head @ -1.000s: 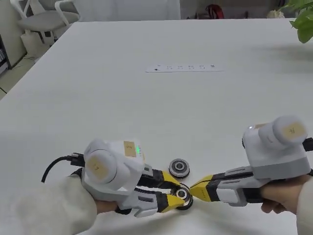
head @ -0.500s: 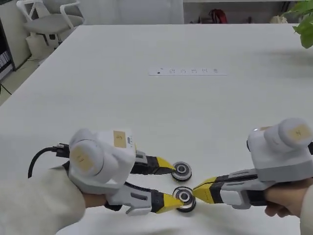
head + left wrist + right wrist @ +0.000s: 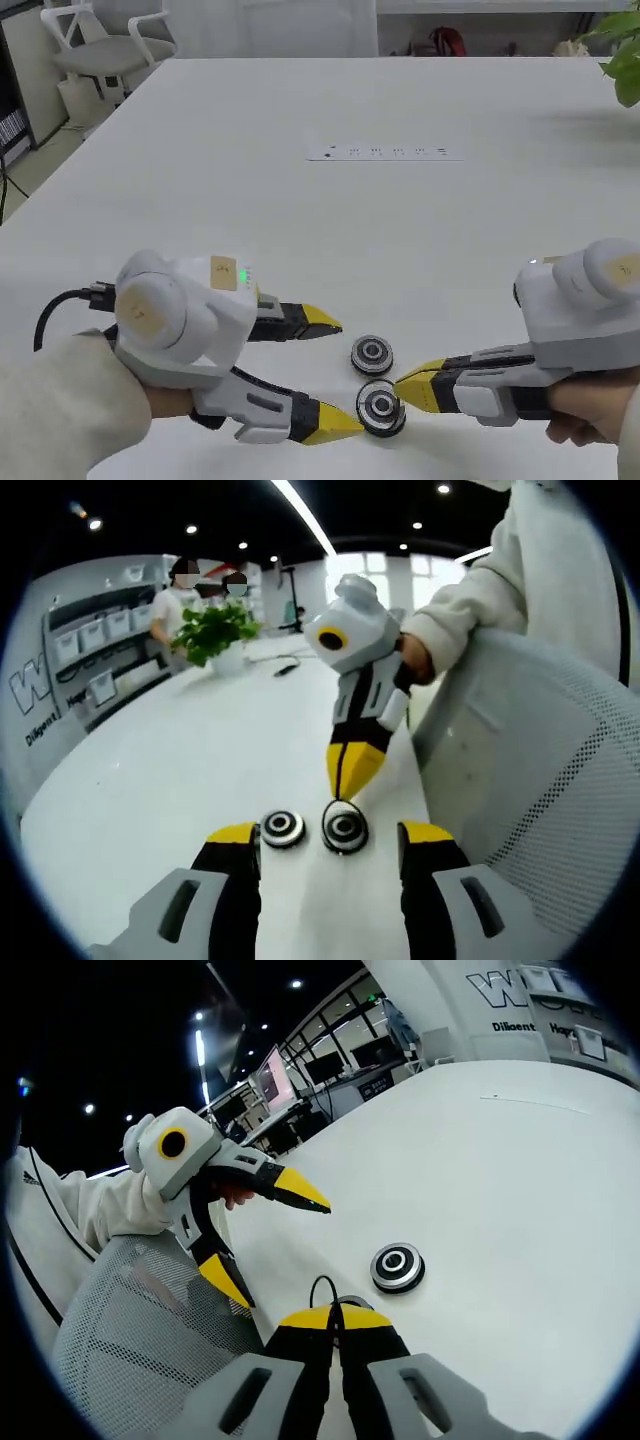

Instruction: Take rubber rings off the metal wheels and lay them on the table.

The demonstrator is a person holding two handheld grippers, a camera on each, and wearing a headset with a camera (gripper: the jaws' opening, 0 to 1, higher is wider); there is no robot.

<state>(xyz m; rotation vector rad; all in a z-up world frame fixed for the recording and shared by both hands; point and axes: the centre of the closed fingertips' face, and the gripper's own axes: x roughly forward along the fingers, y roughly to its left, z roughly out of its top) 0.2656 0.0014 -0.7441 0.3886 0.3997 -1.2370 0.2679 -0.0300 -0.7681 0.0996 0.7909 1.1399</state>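
The right gripper [image 3: 402,385], white-bodied with yellow-tipped black jaws, has its jaws pressed together. In the right gripper view a thin black rubber ring [image 3: 318,1282] loops up from between its tips, so the pinch appears to be on that ring. In the head view the tips touch the nearer metal wheel [image 3: 380,406], which is small, round and silver-hubbed with a dark rim. It lies flat on the white table [image 3: 400,230] at about 8 o'clock from them. How much of the ring still sits on the wheel cannot be told.

The left gripper [image 3: 335,373], of the same make, is spread wide and holds nothing. In the head view one jaw points to 3 o'clock above the wheels and the other runs below them. In the left gripper view the nearer metal wheel lies straight ahead at 12 o'clock, just beyond the gap between the tips. The second metal wheel [image 3: 371,353] sits just beside it at 11 o'clock, and its dark rim appears to be still on.

The two grippers face each other along the 9-to-3 line with the nearer wheel between them. The free left gripper looks best placed to close on the wheel's body. The right could then draw the ring away towards 3 o'clock. The risk is that the jaws catch the neighbouring wheel as well.
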